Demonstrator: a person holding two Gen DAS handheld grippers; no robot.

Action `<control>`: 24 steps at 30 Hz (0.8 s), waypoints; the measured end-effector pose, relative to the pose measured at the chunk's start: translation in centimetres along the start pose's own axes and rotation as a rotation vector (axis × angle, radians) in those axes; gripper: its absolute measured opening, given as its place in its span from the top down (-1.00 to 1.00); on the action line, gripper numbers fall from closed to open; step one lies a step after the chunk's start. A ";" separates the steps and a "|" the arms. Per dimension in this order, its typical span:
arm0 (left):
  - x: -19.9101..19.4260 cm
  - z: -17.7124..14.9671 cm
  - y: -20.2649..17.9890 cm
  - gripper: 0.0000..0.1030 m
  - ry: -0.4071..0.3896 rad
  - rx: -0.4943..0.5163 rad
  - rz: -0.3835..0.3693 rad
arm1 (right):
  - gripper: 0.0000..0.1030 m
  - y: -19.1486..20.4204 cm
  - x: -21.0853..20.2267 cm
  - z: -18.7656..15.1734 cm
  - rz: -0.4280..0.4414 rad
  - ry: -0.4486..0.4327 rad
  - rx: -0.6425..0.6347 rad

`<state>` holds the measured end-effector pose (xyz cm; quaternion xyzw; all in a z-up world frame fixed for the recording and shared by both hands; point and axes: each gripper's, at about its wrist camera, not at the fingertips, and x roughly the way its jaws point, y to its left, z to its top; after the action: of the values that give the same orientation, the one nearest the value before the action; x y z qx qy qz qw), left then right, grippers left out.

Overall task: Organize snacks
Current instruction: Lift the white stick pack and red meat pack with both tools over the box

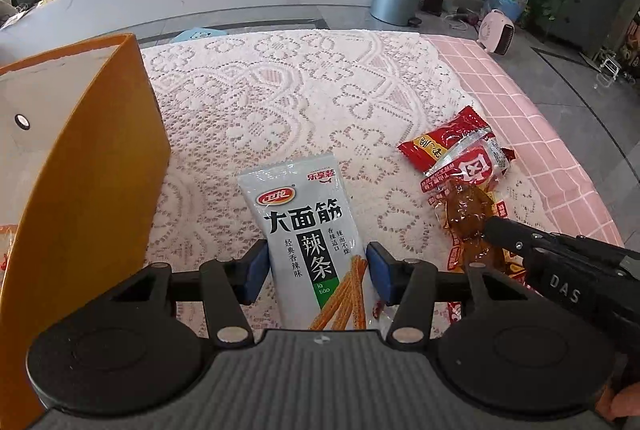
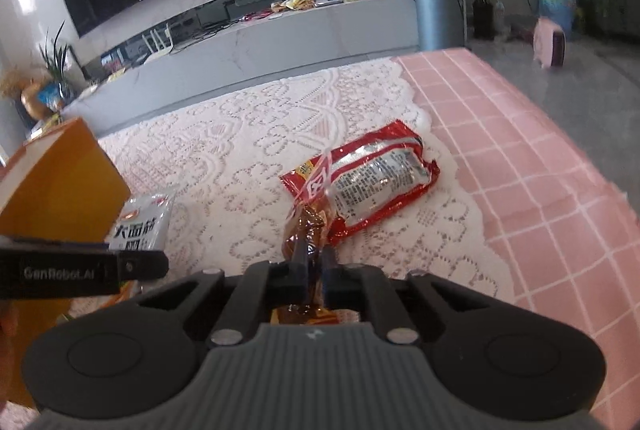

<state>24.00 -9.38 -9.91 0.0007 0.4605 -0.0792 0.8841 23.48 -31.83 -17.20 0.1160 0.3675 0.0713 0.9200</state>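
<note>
White latiao pack [image 1: 308, 230] raised upright, just right of orange box [image 1: 92, 165]. Clear brown-snack pouch [image 2: 308, 226] beyond it, overlapping red packet [image 2: 372, 173], farthest from box.

Both wrist cameras look steeply down from close above the lace cloth [image 1: 280, 101], facing the far TV counter [image 2: 304, 29]; both show the orange box [image 1: 100, 149].

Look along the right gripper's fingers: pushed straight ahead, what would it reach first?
The right gripper is shut on the clear brown snack packet. Straight ahead, it would probably meet the red snack packet next, though depth is uncertain.
</note>
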 end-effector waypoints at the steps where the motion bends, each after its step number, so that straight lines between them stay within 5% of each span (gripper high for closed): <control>1: -0.1 -0.1 0.0 -0.16 0.000 -0.002 0.000 | 0.75 -0.1 0.1 -0.1 -0.009 0.004 0.007; 3: -0.2 -0.1 0.1 -0.16 -0.001 -0.005 0.003 | 0.20 0.1 0.5 -0.2 -0.038 0.013 -0.011; 10: -0.1 0.1 0.6 -0.16 -0.003 -0.024 0.014 | -0.56 2.5 2.0 -1.3 -0.085 0.045 -0.199; 16: -0.1 0.2 0.7 -0.16 -0.002 -0.032 0.003 | -0.58 2.8 3.2 -1.9 -0.101 0.063 -0.252; 18: -0.1 0.2 0.7 -0.16 -0.001 -0.036 0.001 | -0.24 2.9 3.1 -1.9 -0.100 0.056 -0.254; 24: -0.4 0.2 1.0 -0.16 -0.001 -0.059 -0.011 | 0.04 2.9 2.6 -1.7 -0.088 0.053 -0.231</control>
<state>24.07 -8.35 -9.56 -0.0281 0.4621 -0.0706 0.8835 24.02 -28.22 -19.34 -0.0091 0.3857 0.0757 0.9195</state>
